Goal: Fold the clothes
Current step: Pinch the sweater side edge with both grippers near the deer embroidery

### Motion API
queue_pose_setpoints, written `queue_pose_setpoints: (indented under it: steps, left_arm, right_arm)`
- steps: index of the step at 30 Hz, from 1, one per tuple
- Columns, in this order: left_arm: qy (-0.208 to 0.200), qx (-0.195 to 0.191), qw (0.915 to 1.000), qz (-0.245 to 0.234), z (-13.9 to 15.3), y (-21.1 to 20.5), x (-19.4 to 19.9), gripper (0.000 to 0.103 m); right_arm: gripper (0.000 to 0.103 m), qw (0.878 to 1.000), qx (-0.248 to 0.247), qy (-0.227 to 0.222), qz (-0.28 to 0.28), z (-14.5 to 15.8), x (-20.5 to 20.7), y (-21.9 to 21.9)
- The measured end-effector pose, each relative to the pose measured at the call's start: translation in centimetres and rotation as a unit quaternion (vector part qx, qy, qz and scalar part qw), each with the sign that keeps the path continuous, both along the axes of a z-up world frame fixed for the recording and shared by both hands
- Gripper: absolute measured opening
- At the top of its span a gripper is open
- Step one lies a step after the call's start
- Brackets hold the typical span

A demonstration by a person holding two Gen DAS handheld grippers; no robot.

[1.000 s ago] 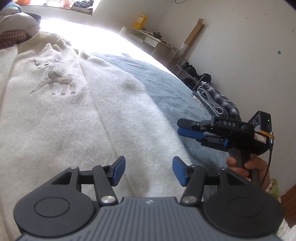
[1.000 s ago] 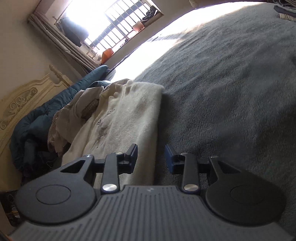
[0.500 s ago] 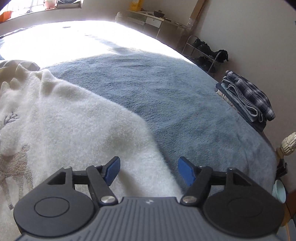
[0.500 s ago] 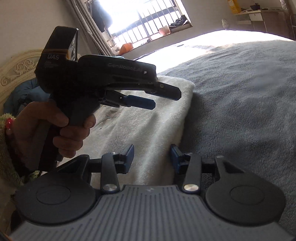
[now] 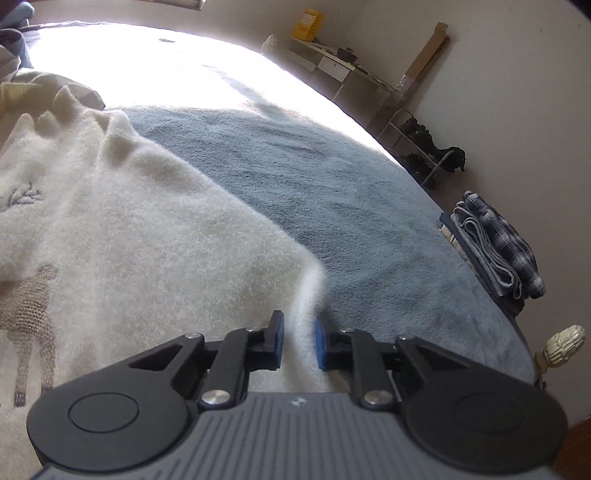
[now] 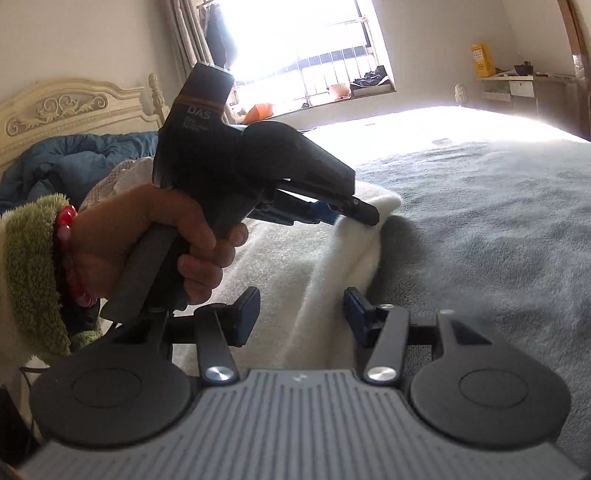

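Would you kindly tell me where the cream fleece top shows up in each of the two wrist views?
Left wrist view: the cream fleece top fills the left half; its right edge runs down between the left tongs, which are closing on it.
Right wrist view: it lies centre, its edge between the opening right tongs.
Shared landmark: the yellow box on the far desk.

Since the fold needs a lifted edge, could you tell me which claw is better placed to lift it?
Left: the left claw is closing on the white sweater corner. The right claw straddles the edge, opening, pads clear.
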State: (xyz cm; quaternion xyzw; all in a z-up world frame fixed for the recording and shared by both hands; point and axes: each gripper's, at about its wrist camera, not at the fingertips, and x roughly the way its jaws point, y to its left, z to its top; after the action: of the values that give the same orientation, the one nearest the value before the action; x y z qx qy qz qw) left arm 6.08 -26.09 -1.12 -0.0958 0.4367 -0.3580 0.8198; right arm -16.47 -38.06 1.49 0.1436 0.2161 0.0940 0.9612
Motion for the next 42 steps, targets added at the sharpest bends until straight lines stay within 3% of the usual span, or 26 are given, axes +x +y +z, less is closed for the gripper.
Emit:
queue_pose_setpoints:
  steps: [4, 9, 13, 17, 19, 23, 24, 31, 34, 37, 39, 41, 42]
  left_arm:
    - [0.025, -0.037, 0.9988, 0.019, -0.4, 1.5, 0.4, 0.018]
    - [-0.01, -0.052, 0.998, 0.035, 1.3, 2.5, -0.5, 0.012]
    - [-0.046, -0.04, 0.9976, 0.034, 2.9, 2.6, -1.2, 0.011]
    - [-0.05, -0.035, 0.9977, 0.028, 3.4, 2.6, -1.4, 0.011]
    - [-0.051, -0.03, 0.9978, 0.029, 3.6, 3.4, -1.6, 0.017]
    - [-0.049, -0.011, 0.9974, 0.052, 3.4, 5.7, -2.0, 0.054]
    - [-0.05, -0.004, 0.9967, 0.064, 3.2, 6.3, -1.9, 0.059]
    - [-0.018, 0.01, 0.9909, 0.133, 1.3, 7.3, 2.7, 0.067]
    - [0.004, -0.005, 0.9903, 0.139, 0.4, 7.0, 5.0, 0.064]
    - [0.012, -0.009, 0.9902, 0.139, -0.3, 6.8, 5.8, 0.046]
    - [0.013, -0.01, 0.9907, 0.135, -0.7, 6.9, 6.0, 0.017]
    - [0.011, -0.022, 0.9903, 0.137, -0.7, 7.5, 5.8, 0.008]
    - [0.01, -0.034, 0.9896, 0.139, -0.6, 7.9, 5.7, 0.007]
  right_arm:
    - [0.051, 0.997, 0.068, -0.009, -0.036, -0.6, -0.1, -2.9]
    - [0.051, 0.987, 0.145, 0.007, -0.065, -2.2, 0.5, -6.0]
    - [0.048, 0.989, 0.137, 0.008, -0.055, -1.9, 2.2, -6.5]
    - [0.042, 0.992, 0.112, 0.022, -0.053, -1.3, 5.5, -7.3]
    - [0.039, 0.989, 0.134, 0.028, -0.057, -1.2, 6.5, -8.2]
    - [0.039, 0.979, 0.195, 0.025, -0.054, -1.9, 5.3, -9.0]
    - [0.039, 0.977, 0.203, 0.027, -0.052, -2.2, 5.0, -8.9]
    - [0.039, 0.975, 0.216, 0.045, -0.035, -2.4, 5.4, -7.3]
    - [0.038, 0.978, 0.202, 0.047, -0.025, -1.9, 6.0, -6.4]
    - [0.036, 0.982, 0.181, 0.053, -0.017, -1.7, 6.7, -5.6]
    - [0.027, 0.984, 0.165, 0.06, -0.016, -1.9, 7.2, -5.1]
    - [0.014, 0.986, 0.153, 0.06, -0.015, -2.0, 7.4, -4.9]
    - [0.014, 0.987, 0.149, 0.058, -0.014, -2.0, 7.4, -4.9]
